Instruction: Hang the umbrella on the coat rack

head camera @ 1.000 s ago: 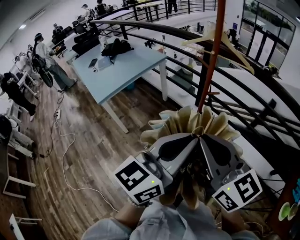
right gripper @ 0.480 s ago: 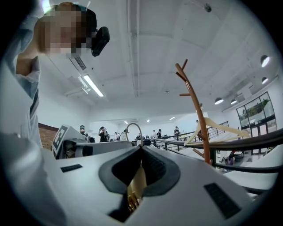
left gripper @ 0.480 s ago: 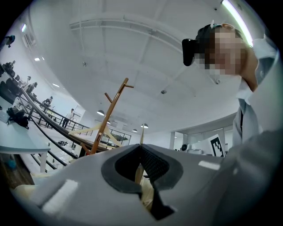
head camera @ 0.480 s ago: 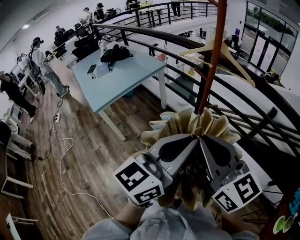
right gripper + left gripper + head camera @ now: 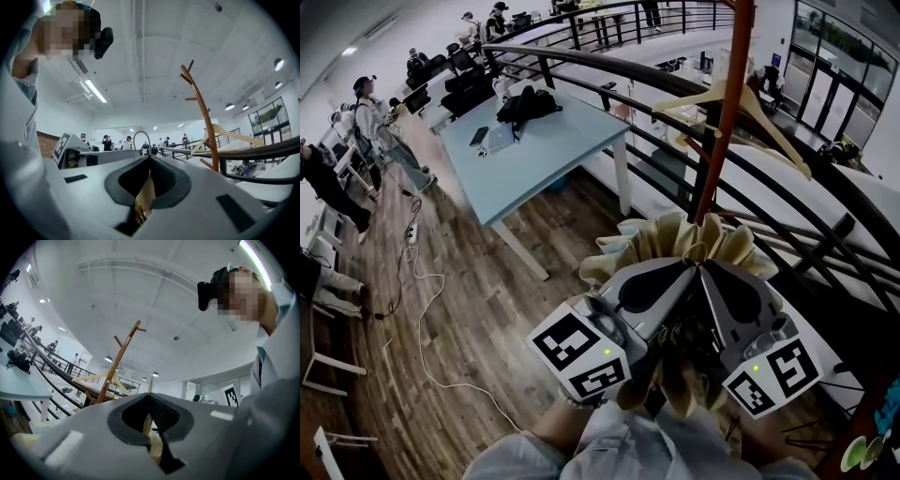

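Observation:
A folded beige umbrella [image 5: 680,240] is held upright close to my chest, its ruffled fabric spreading just above both grippers. My left gripper [image 5: 677,279] and right gripper [image 5: 719,279] meet tip to tip, each shut on the umbrella. In the left gripper view the left gripper [image 5: 150,397] pinches beige fabric [image 5: 153,447]. The right gripper [image 5: 150,160] clamps beige fabric [image 5: 146,196], and a thin wrist loop [image 5: 141,137] rises above its jaws. The reddish-brown coat rack pole [image 5: 727,103] stands right behind the umbrella, its pegs [image 5: 190,75] overhead.
A wooden hanger [image 5: 757,99] hangs on the rack. A black curved railing [image 5: 675,84] runs behind it. A pale blue table [image 5: 553,141] carries a black bag [image 5: 528,98]. A white cable [image 5: 422,309] lies on the wooden floor. Several people stand at far left.
Both grippers stay shut on the umbrella in about the same place. The head view has shifted slightly, so the table and floor have slid a little.

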Motion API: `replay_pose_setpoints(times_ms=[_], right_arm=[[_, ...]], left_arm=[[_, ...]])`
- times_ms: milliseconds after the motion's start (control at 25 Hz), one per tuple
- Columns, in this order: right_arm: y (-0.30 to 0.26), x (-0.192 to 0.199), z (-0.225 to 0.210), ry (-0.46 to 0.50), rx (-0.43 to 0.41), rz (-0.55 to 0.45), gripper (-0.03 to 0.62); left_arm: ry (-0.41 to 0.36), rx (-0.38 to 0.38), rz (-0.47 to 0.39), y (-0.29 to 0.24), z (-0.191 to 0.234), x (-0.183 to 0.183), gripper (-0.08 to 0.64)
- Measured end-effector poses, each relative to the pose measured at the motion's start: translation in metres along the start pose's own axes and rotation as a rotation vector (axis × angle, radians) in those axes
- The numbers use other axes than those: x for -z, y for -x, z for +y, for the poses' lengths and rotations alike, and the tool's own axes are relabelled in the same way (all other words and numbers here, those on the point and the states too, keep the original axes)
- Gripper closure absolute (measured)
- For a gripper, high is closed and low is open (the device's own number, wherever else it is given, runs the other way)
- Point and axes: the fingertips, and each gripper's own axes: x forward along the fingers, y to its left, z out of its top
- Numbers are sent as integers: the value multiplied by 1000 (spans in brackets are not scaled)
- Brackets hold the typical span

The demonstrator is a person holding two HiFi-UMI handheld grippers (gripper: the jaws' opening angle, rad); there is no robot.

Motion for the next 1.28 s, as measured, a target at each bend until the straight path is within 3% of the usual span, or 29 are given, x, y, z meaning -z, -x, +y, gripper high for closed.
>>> replay_pose_setpoints(times_ms=[480, 1280], right_arm=[[-24, 5, -31, 17, 48, 5, 588], [-80, 0, -123, 28, 206, 7, 588]], left_arm=[[3, 46, 14, -26, 31, 2, 551], [30, 181, 60, -111, 102, -4, 551]])
